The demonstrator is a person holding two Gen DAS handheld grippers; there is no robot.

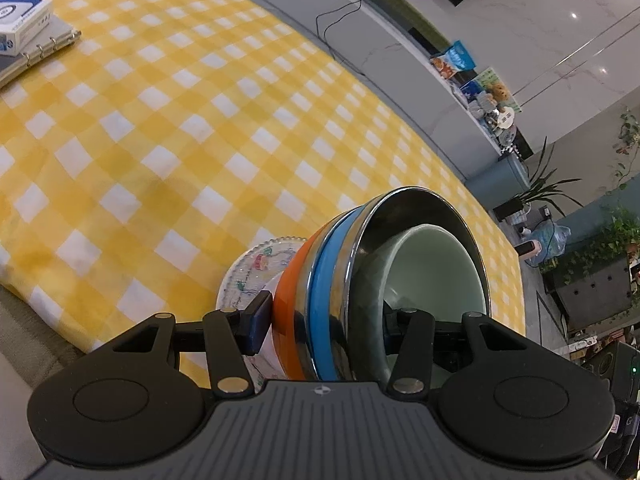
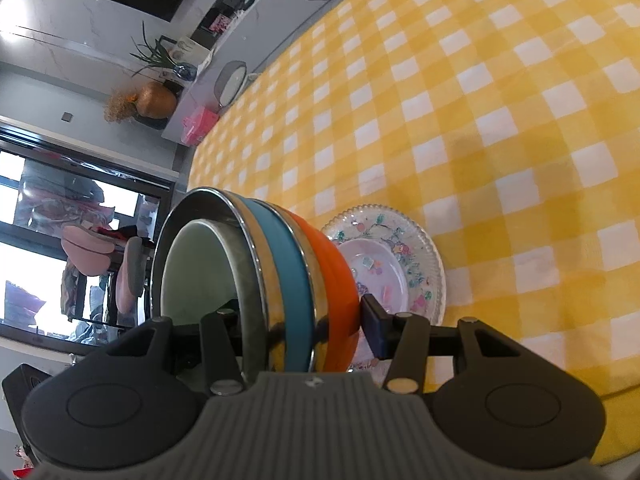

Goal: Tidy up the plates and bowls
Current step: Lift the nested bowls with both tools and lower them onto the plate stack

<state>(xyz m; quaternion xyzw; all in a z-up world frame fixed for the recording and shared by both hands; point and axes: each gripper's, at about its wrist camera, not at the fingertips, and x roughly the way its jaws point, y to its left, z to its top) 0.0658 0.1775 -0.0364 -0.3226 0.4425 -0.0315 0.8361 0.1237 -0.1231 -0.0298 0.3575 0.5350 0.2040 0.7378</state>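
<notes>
Both grippers, left [image 1: 322, 326] and right [image 2: 302, 326], are clamping my nested bowl stack [image 2: 256, 280] over the stacked plates [image 2: 424, 264] on the checked tablecloth [image 2: 480, 120]; only set-down seems left.

No legible text can be made out in either view. A blue-and-white box [image 1: 20, 20] at the far left corner of the surface carries printed markings, and packages [image 1: 456, 58] on the shelf beyond carry graphics, but all are too blurred to be read.
</notes>
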